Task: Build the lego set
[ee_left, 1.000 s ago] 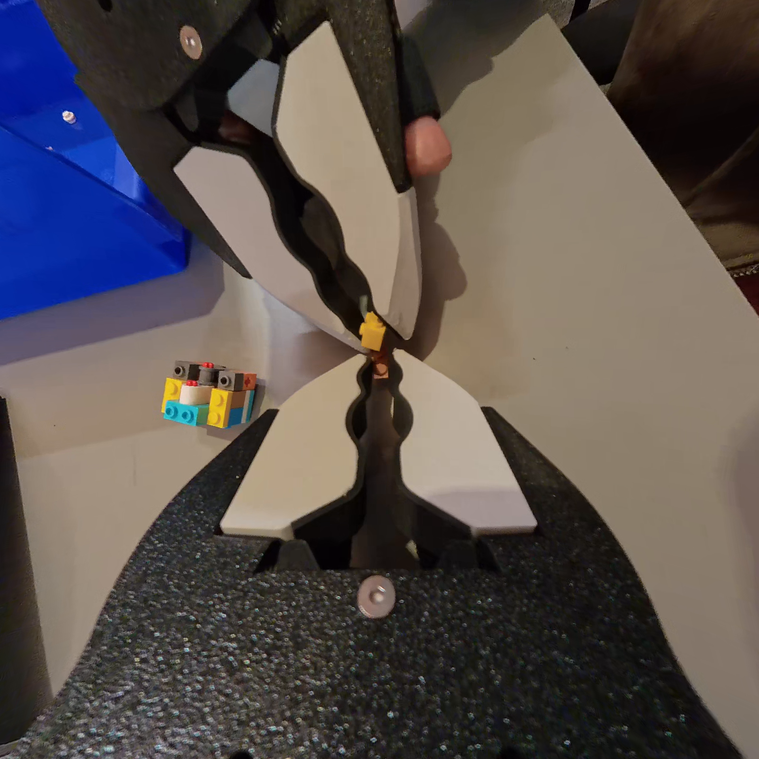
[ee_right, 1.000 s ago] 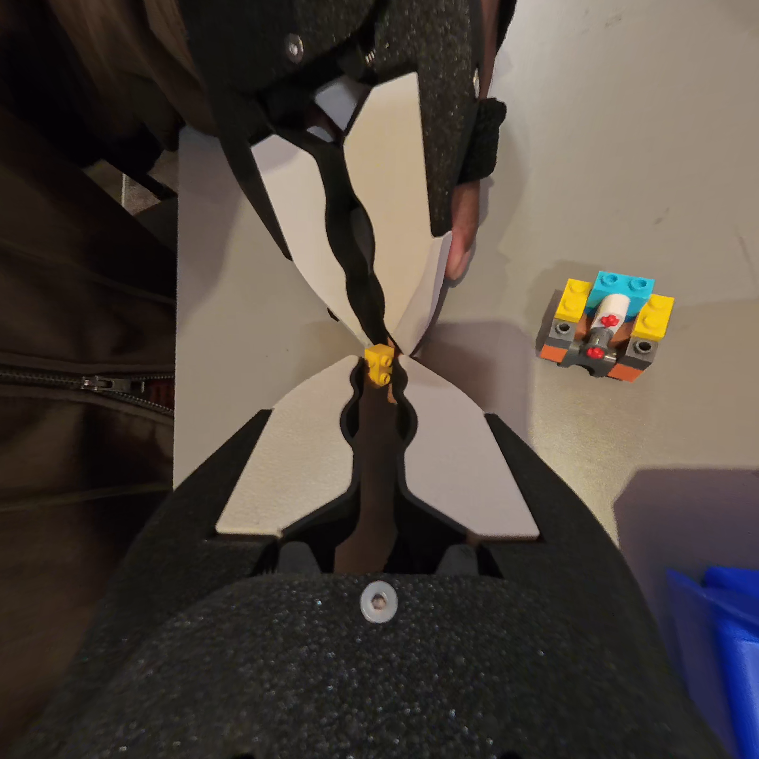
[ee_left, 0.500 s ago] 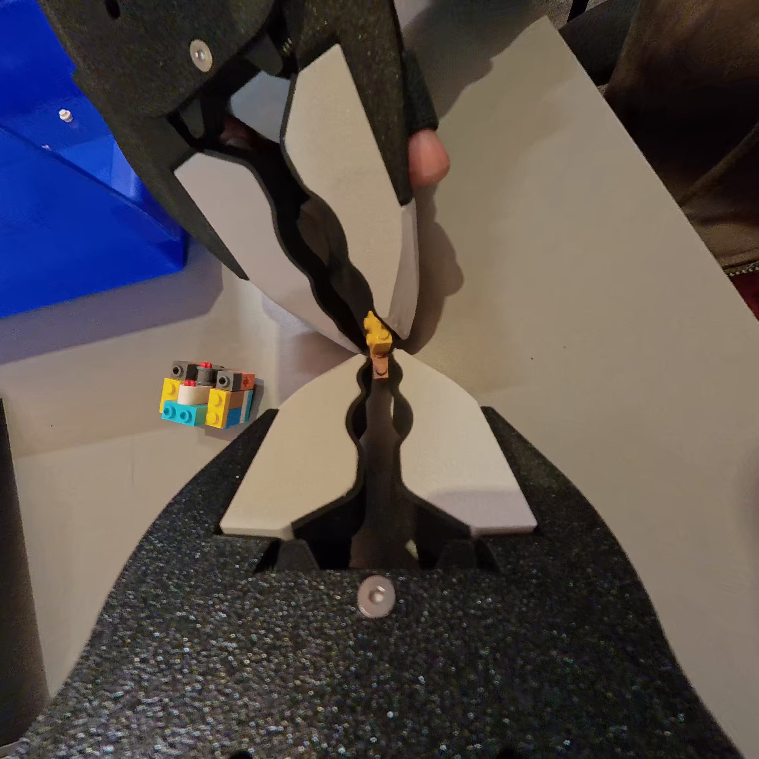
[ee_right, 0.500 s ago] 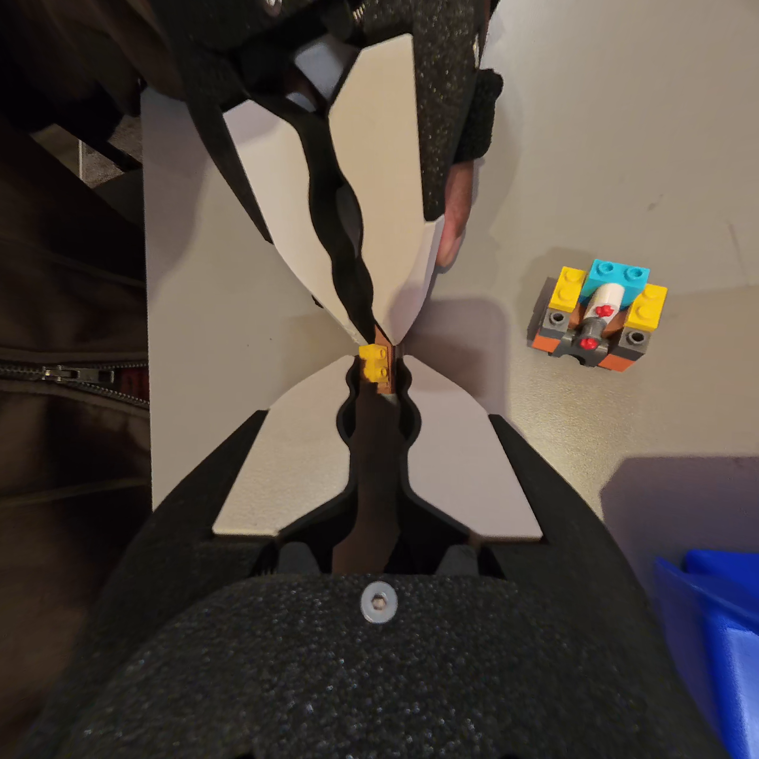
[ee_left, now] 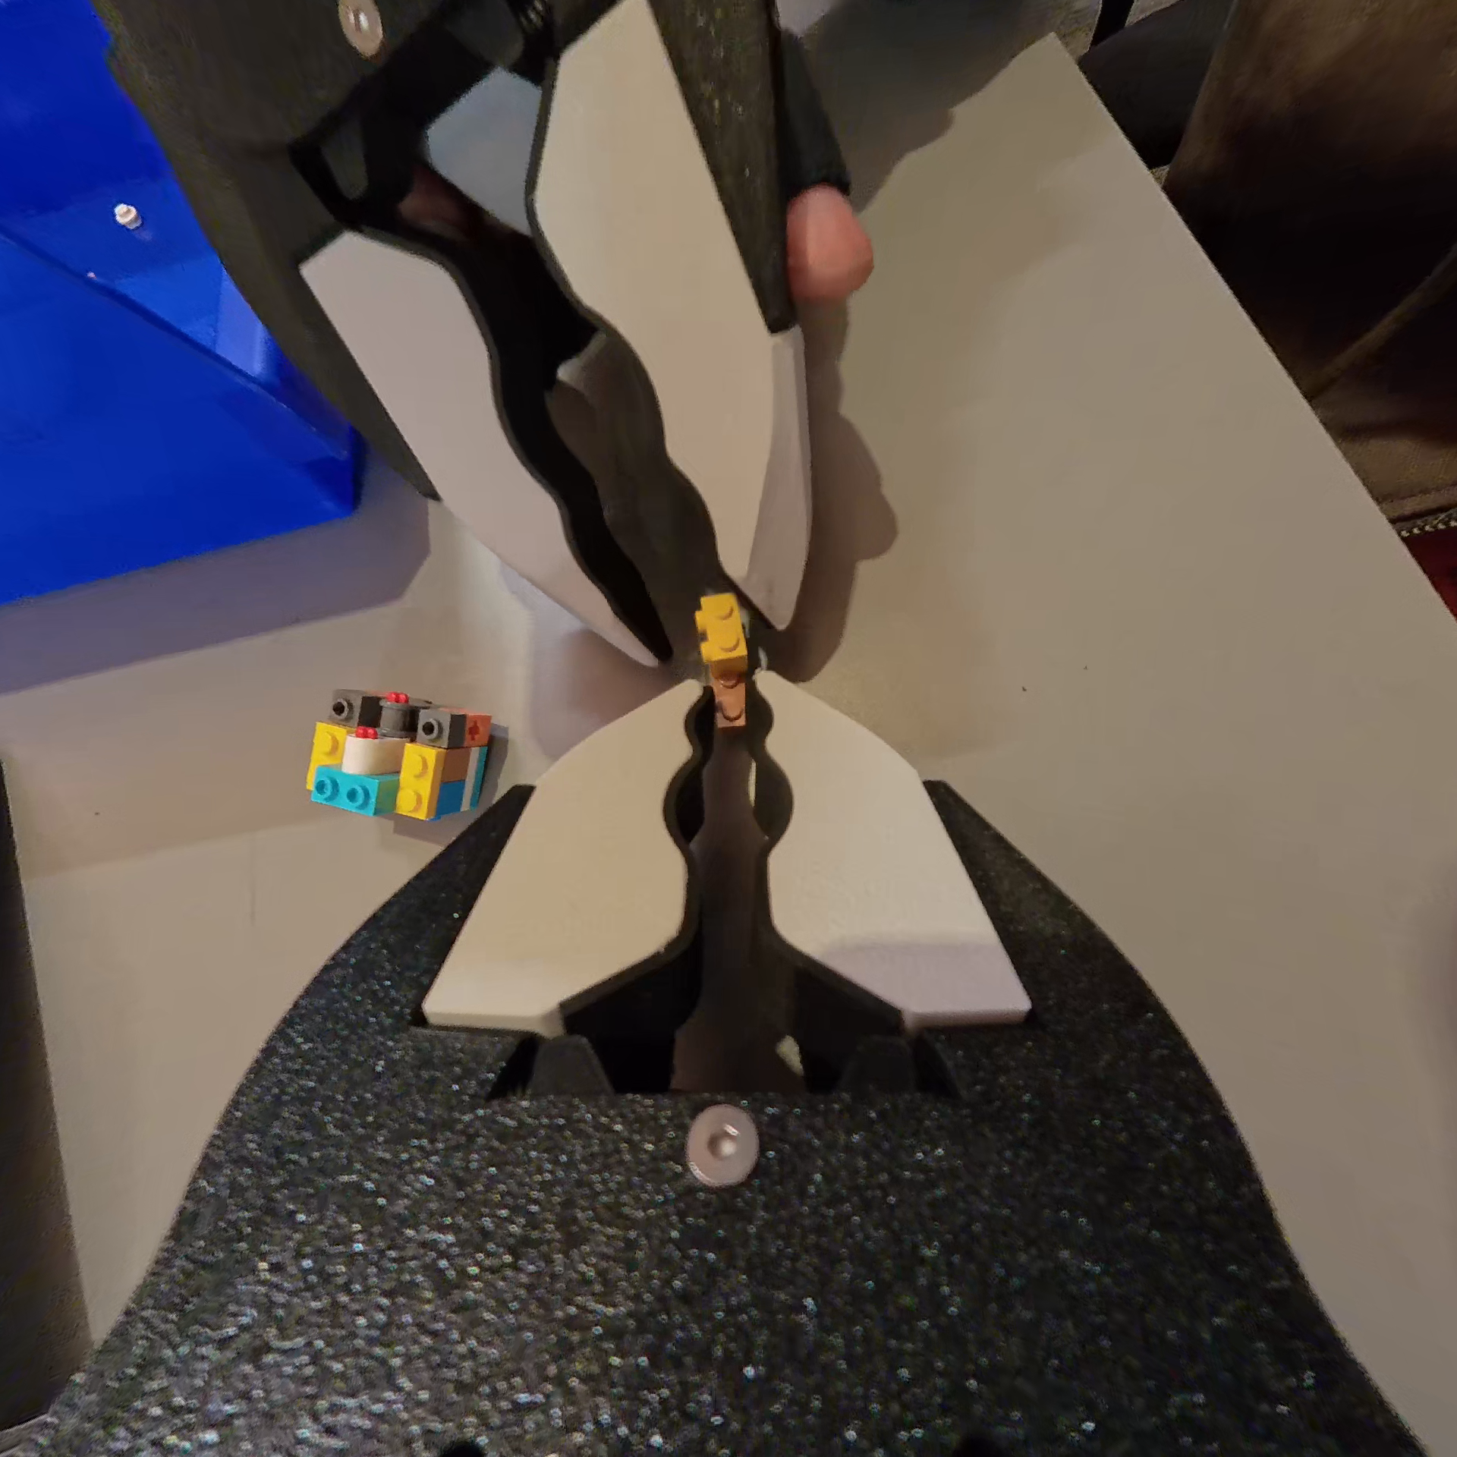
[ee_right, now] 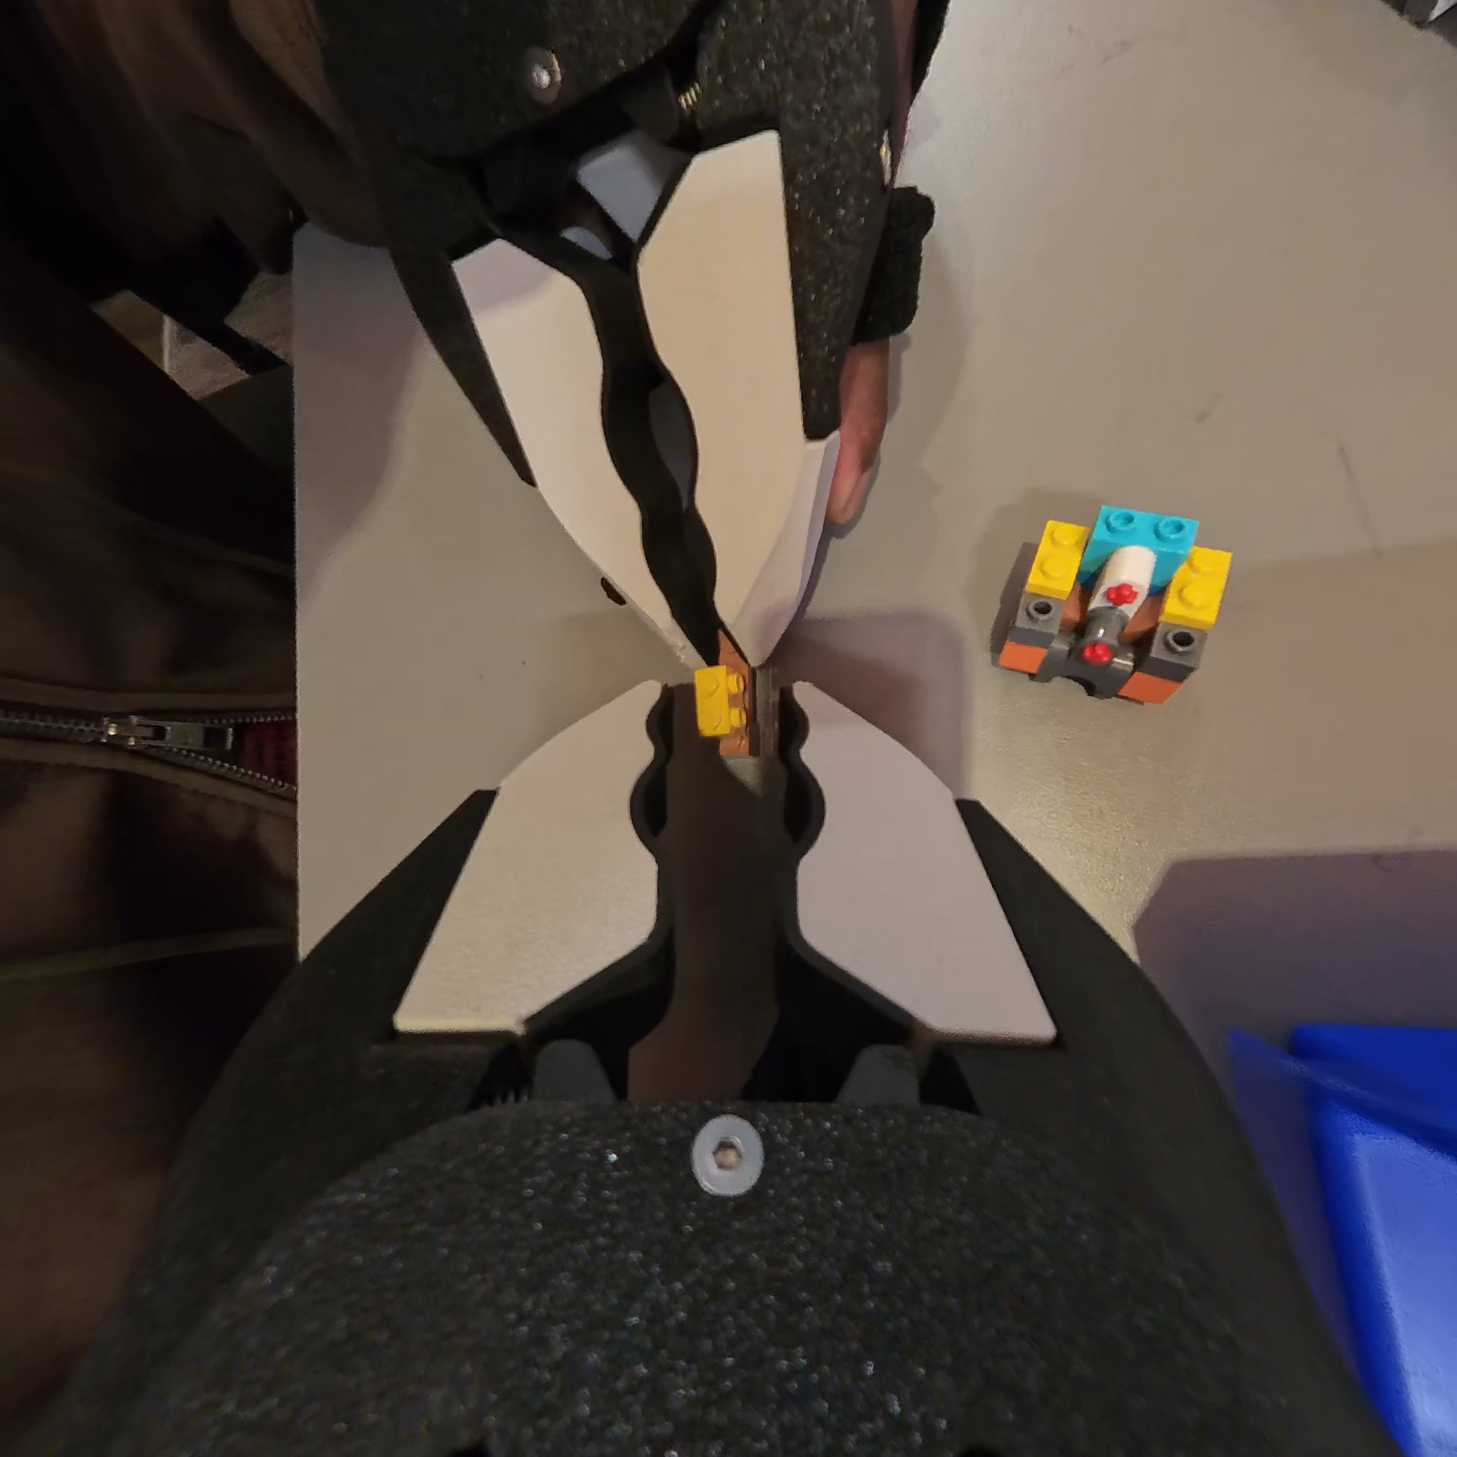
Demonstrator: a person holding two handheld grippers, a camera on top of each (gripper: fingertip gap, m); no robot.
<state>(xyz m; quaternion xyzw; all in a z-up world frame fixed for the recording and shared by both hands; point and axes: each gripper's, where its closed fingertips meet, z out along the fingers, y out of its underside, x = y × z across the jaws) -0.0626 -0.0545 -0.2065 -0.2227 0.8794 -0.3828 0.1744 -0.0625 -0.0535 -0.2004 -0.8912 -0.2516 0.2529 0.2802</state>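
My left gripper [ee_left: 729, 692] is shut on a small brown plate [ee_left: 730, 702]. My right gripper [ee_right: 725, 691] is shut on a small yellow brick [ee_right: 716, 702], which sits against the side of the brown plate [ee_right: 741, 721]. The two grippers meet tip to tip above the white table [ee_left: 1104, 709]. In the left wrist view the right gripper [ee_left: 719, 642] comes in from above with the yellow brick [ee_left: 721, 637]. In the right wrist view the left gripper [ee_right: 724, 651] comes in from above. A small built model [ee_left: 398, 753] of yellow, teal, grey and orange bricks stands on the table, also in the right wrist view [ee_right: 1112, 607].
A blue bin [ee_left: 118, 394] stands behind the model; it also shows in the right wrist view [ee_right: 1380, 1222]. A person's dark jacket [ee_right: 118, 709] is at the table edge. A fingertip [ee_left: 828, 244] rests on the right gripper. A dark object [ee_left: 24, 1025] is at the left edge. Left and right tips are no more than a few centimetres apart.
The two grippers stay tip to tip. In the right wrist view more of the brown plate now shows beside the yellow brick, and the view has shifted slightly. The model has not moved.
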